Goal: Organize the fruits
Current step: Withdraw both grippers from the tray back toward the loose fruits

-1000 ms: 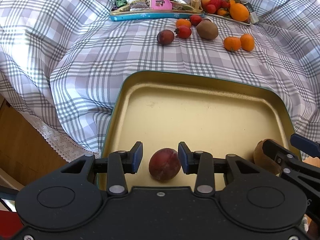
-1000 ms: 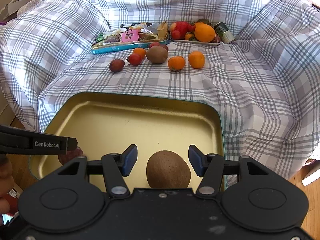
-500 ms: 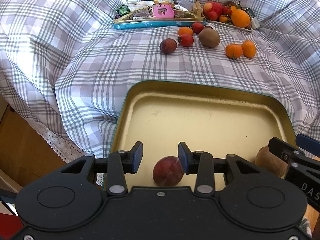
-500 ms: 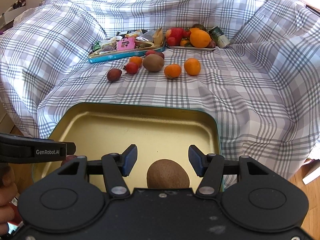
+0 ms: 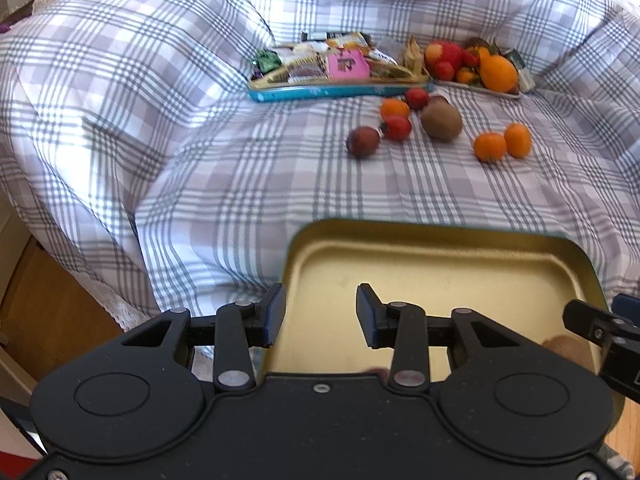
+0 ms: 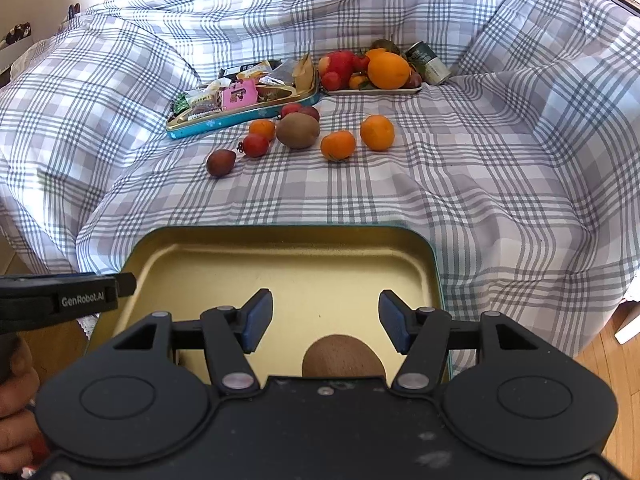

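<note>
A gold tin tray [image 5: 440, 256] [image 6: 280, 256] lies near me on the checked cloth. A brown kiwi [image 6: 342, 358] lies in it at the near edge, below my open right gripper [image 6: 326, 322]; it also shows in the left wrist view [image 5: 568, 354]. My left gripper [image 5: 320, 314] is open and empty over the tray's left rim; the dark red fruit is only a sliver [image 5: 374, 371] behind its body. Loose on the cloth farther off lie a dark plum [image 6: 220, 162], a red tomato [image 6: 256, 145], a second kiwi [image 6: 298, 130] and two oranges [image 6: 338, 145].
A blue tin of snack packets [image 6: 240, 98] and a plate of fruit [image 6: 372, 70] stand at the back, with a small can [image 6: 426, 63] beside it. The cloth rises in folds on all sides. Wooden floor [image 5: 48, 304] shows at the left.
Both grippers have pulled back and risen away from the fruits left in the tray. The dark red fruit has slipped almost out of the left view; the kiwi sits lower in the right view.
</note>
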The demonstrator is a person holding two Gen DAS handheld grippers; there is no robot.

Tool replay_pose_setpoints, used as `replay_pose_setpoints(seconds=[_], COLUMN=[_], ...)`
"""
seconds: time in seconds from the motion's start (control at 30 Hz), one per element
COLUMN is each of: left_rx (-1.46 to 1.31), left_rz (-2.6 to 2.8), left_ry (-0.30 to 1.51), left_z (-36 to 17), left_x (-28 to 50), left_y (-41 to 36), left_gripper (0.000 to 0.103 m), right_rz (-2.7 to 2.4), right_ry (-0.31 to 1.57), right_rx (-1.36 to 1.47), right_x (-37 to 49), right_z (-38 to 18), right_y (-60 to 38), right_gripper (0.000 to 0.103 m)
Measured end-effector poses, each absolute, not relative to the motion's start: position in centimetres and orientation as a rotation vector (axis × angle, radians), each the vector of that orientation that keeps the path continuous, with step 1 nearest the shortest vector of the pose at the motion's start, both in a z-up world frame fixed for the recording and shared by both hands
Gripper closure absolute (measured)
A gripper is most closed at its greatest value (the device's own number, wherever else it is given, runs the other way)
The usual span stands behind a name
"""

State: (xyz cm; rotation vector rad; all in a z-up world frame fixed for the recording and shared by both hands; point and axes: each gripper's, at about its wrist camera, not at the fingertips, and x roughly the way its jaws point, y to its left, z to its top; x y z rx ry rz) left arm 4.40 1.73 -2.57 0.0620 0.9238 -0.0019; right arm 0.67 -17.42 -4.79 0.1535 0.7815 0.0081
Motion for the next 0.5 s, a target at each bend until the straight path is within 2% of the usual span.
replay_pose_setpoints(seconds=[0.5], left_rx=[0.094], left_rz=[-0.052], left_ry=[0.926], left_z=[-2.9], left_x=[7.0], left_y=[1.6], left_gripper=[0.056], right_rz=[0.014], right_ry=[0.815], right_rx=[0.158], right_x=[3.0], right_z=[-4.8], right_y=[-17.0], right_gripper=[0.04])
